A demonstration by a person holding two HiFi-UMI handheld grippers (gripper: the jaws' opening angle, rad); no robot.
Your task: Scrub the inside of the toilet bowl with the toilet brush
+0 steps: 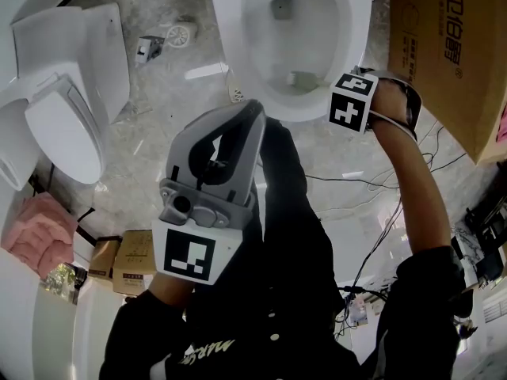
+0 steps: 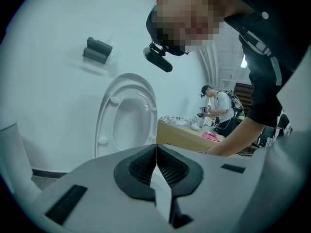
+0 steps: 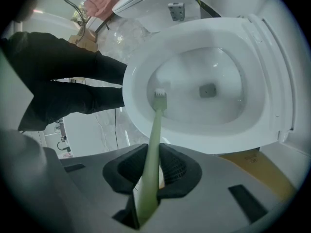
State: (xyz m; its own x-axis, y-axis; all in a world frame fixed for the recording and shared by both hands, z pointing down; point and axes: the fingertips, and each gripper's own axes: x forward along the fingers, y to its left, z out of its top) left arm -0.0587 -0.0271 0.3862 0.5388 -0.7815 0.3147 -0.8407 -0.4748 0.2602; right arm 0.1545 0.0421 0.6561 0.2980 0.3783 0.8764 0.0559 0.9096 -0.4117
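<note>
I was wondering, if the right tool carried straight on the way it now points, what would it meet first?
Probably the inner wall of the toilet bowl: the right tool is shut on the toilet brush, whose head leads into the bowl's near slope. Whether it touches yet is unclear.

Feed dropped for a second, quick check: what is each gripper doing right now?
Left gripper: shut, nothing between its jaws.
Right gripper: shut on the toilet brush handle.

Cardboard box (image 1: pixel 444 54) is showing large Chinese characters, partly cropped; its small print and the shirt lettering (image 1: pixel 207 348) aren't resolving.
</note>
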